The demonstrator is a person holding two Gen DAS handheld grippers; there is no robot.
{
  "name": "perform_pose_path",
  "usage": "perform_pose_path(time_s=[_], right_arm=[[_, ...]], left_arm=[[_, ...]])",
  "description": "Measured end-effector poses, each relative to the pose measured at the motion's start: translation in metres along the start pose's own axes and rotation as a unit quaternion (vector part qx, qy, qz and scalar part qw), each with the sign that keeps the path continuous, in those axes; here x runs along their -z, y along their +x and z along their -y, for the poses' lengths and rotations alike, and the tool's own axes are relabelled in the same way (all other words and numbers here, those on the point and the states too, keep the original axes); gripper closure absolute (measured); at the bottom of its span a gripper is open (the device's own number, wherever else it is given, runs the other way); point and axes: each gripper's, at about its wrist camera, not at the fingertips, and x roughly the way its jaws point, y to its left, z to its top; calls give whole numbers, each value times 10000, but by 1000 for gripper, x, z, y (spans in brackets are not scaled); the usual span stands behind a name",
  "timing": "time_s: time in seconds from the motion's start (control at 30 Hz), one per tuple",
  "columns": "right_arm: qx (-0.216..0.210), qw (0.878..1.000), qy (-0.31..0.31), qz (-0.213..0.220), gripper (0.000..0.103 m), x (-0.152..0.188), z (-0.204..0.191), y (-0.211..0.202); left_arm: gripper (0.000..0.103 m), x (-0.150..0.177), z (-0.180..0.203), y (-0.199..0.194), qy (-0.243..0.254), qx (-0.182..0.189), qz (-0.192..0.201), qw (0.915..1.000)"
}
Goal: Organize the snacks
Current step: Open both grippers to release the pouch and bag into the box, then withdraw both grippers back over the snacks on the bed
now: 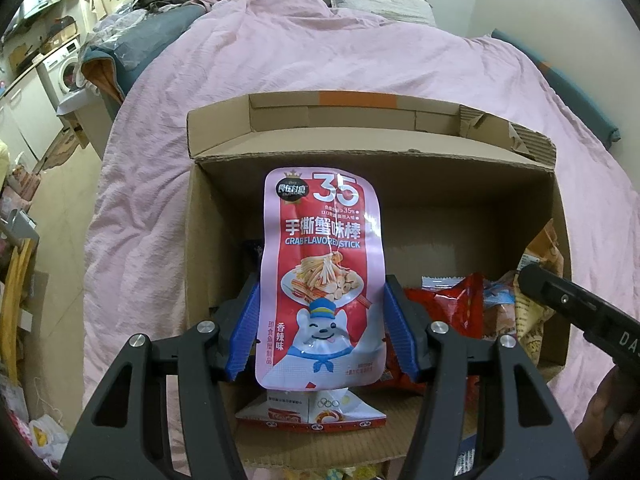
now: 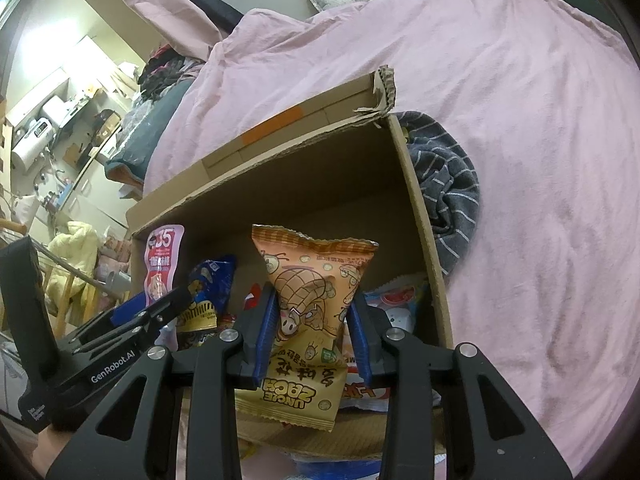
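now the left hand-held gripper clamps a crab stick packet, the right hand-held gripper a peanut bag

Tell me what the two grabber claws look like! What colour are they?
Both are black frames with triangle-shaped holes and round silver bolts. The left gripper has blue ribbed fingers. The right gripper has the same blue fingers. White letters on the left one's side read "GenRobot.AI". No cables show.
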Motion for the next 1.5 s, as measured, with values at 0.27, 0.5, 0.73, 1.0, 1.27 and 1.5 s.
perform_pose_path(time_s=[0.27, 0.5, 0.73, 1.0, 1.27, 1.5], right_arm=[[-206, 9995, 102, 223, 35, -2, 2, -9], [-218, 9986, 142, 456, 14, -6, 3, -19], [-253, 9983, 150, 501, 14, -6, 2, -25], [-278, 9978, 148, 575, 14, 1, -2, -44], [-242, 9979, 114, 586, 14, 21, -7, -67], [-122, 9988, 95, 467, 14, 35, -8, -75]], left_arm=[[41, 1, 0, -2, -45, 39, -42, 10000], [14, 0, -5, -12, -241, 175, 86, 9995], [14, -2, -13, -17, -343, 116, 104, 9993], [14, 3, -14, -39, -243, 96, 211, 9994], [14, 28, -20, -61, -173, 36, 217, 9996], [14, 51, -34, -77, -224, -16, 167, 9996]])
